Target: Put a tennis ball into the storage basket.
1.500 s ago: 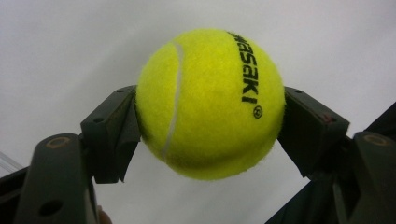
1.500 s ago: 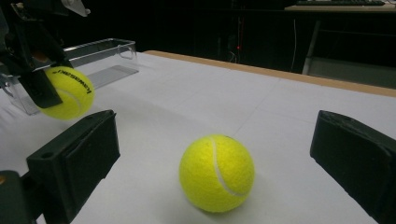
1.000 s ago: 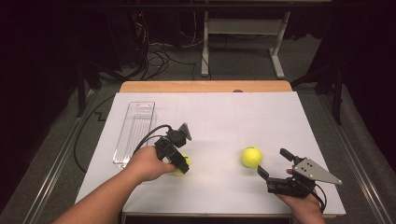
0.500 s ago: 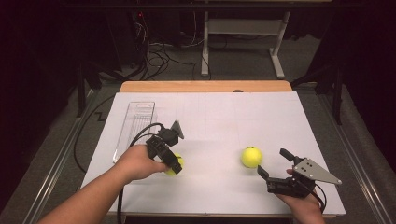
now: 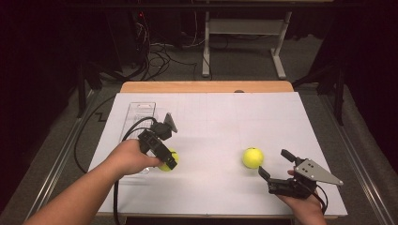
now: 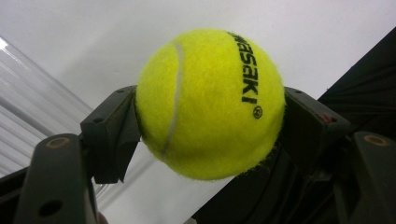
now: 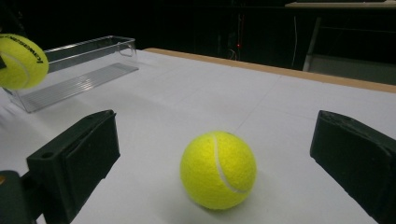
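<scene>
My left gripper (image 5: 165,158) is clamped on a yellow tennis ball (image 6: 210,102); in the left gripper view both jaws press the ball's sides, black lettering facing the camera, white table behind it. In the high view that held ball (image 5: 168,160) sits at about 8 o'clock on the table, right beside the near end of the clear plastic tray (image 5: 140,108), which runs from there toward 10 o'clock. Can't tell from the high view whether the ball touches the white tabletop (image 5: 220,122); in the right gripper view it appears at the far left edge (image 7: 21,60), above the table surface in front of the tray (image 7: 88,56).

My right gripper (image 5: 276,166) is at about 4 o'clock, jaws spread wide, nothing between the pads. The second tennis ball (image 5: 253,158) rests on the table just at 10 o'clock from that gripper, close but not touching. In the right gripper view this ball (image 7: 218,169) lies between the two black jaws, clear of both.
</scene>
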Demonstrator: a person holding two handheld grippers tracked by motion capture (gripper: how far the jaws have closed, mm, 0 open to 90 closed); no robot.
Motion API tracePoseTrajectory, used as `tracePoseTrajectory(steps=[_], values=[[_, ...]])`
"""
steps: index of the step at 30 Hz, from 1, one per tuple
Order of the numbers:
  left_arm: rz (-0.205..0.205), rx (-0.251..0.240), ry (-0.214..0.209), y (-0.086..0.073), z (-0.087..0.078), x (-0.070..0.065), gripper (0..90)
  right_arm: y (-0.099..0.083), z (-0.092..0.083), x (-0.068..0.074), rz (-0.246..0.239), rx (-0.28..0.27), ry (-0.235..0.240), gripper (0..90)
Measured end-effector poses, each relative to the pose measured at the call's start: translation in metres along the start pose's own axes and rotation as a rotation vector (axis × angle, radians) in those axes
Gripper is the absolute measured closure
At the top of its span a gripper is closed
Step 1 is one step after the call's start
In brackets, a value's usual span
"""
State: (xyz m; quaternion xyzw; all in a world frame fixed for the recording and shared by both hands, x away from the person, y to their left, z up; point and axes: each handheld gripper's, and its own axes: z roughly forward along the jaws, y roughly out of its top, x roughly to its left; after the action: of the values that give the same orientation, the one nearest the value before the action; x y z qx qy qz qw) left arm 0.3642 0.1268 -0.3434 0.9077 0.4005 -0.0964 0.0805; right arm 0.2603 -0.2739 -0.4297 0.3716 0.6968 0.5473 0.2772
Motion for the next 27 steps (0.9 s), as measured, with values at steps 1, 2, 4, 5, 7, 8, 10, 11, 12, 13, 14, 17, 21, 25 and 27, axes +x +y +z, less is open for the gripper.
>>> tracePoseTrajectory(steps=[1,2,4,5,7,8,10,11,12,13,14,17,21,25,27], values=[[-0.002,-0.002,0.001,0.000,-0.002,0.001,27.1,0.000,0.000,0.000,0.000,0.001,0.001,1.7],[-0.002,-0.006,0.000,0.000,-0.004,0.002,27.1,0.000,0.000,0.000,0.000,-0.001,0.000,1.7],[-0.006,-0.008,-0.007,-0.001,-0.008,0.004,27.1,0.000,0.000,0.000,0.000,-0.001,0.001,1.7],[-0.009,-0.010,-0.002,-0.001,-0.011,0.005,27.1,0.000,0.000,0.000,0.000,-0.001,0.000,1.7],[-0.015,-0.013,0.001,-0.002,-0.015,0.008,27.1,0.000,0.000,0.000,0.001,0.000,-0.001,1.7],[-0.021,-0.017,0.000,-0.002,-0.017,0.009,27.1,0.000,0.000,0.000,0.000,0.001,0.000,1.7],[-0.032,-0.023,0.007,-0.004,-0.020,0.014,27.1,0.000,0.000,0.000,0.000,0.001,0.000,1.7],[-0.039,-0.026,0.012,-0.005,-0.021,0.016,27.2,0.000,0.000,0.000,0.000,0.001,0.000,1.7],[-0.046,-0.027,0.012,-0.005,-0.023,0.019,27.2,0.000,0.000,0.000,-0.001,0.000,0.000,1.7],[-0.054,-0.031,0.013,-0.006,-0.024,0.021,27.2,0.000,0.000,0.000,-0.001,0.000,0.000,1.7],[-0.061,-0.032,0.014,-0.007,-0.025,0.023,27.2,0.000,0.000,0.000,-0.001,0.000,0.000,1.7],[-0.079,-0.040,0.014,-0.010,-0.029,0.030,27.2,0.000,0.000,0.000,-0.001,0.000,0.000,1.7],[-0.095,-0.044,0.022,-0.012,-0.033,0.035,27.2,0.000,0.000,0.000,-0.003,-0.002,-0.003,1.7],[-0.115,-0.048,0.026,-0.016,-0.036,0.042,27.2,0.000,0.000,0.000,-0.003,-0.002,-0.003,1.7],[-0.124,-0.050,0.029,-0.017,-0.037,0.046,27.2,0.000,0.000,0.000,-0.004,-0.002,-0.003,1.7]])
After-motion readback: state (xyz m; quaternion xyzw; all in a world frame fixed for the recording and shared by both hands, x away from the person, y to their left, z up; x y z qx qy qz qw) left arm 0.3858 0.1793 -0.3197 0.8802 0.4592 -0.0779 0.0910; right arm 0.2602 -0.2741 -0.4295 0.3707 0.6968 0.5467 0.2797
